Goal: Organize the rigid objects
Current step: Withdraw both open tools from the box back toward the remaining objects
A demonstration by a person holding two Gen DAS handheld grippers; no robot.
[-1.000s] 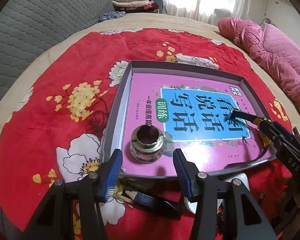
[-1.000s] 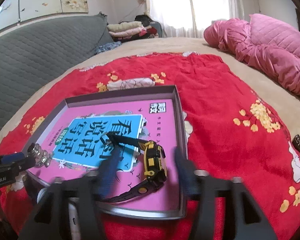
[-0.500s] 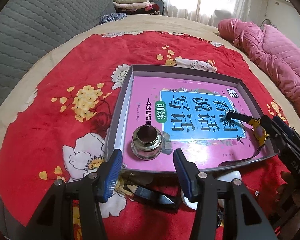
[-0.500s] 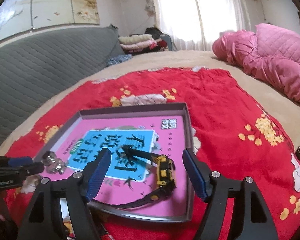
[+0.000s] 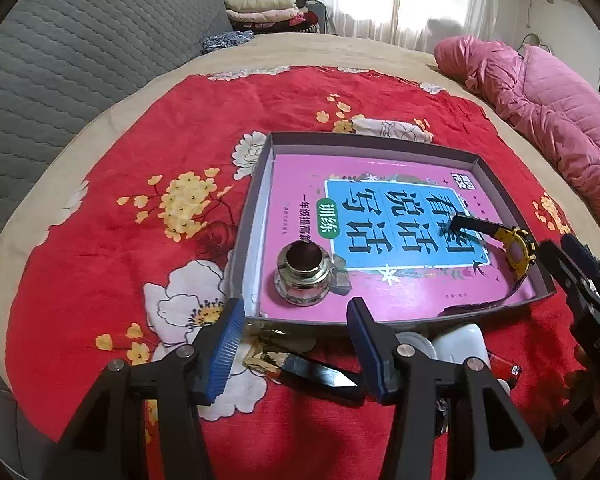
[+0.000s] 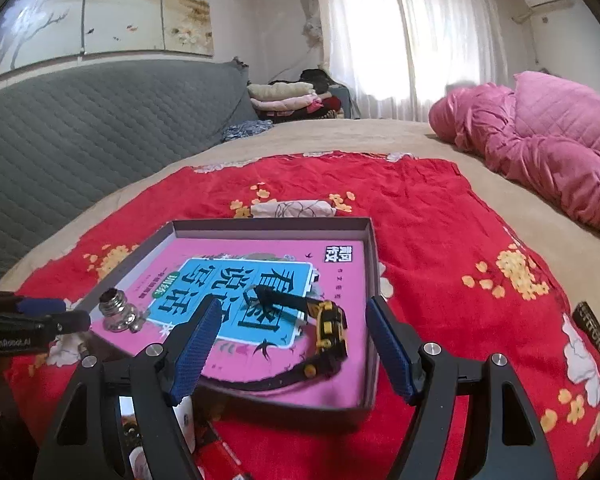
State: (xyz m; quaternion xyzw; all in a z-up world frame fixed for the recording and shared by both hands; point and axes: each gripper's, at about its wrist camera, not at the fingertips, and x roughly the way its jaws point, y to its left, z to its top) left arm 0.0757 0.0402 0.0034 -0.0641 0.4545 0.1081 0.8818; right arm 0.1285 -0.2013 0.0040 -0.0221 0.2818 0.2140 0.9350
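Observation:
A shallow grey box (image 5: 380, 142) (image 6: 268, 226) lies on the red flowered cloth with a pink book (image 5: 380, 280) (image 6: 340, 372) inside. On the book stand a metal screw fitting (image 5: 303, 272) (image 6: 117, 313) and a yellow-and-black watch (image 5: 518, 250) (image 6: 330, 330). My left gripper (image 5: 296, 348) is open and empty, just short of the box's near edge. My right gripper (image 6: 290, 348) is open and empty, raised above the near edge by the watch. In front of the box lie a black knife (image 5: 312, 372), a white object (image 5: 460, 344) and a red object (image 5: 504, 368).
A pink quilt (image 6: 540, 152) lies at the right. A grey padded headboard (image 6: 100, 120) is at the left. Folded clothes (image 6: 288, 98) are stacked at the back. A small folded cloth (image 5: 388, 130) lies behind the box.
Both grippers have pulled back and risen from the box. The right gripper let go of the watch, which now lies on the book. The fitting has not moved.

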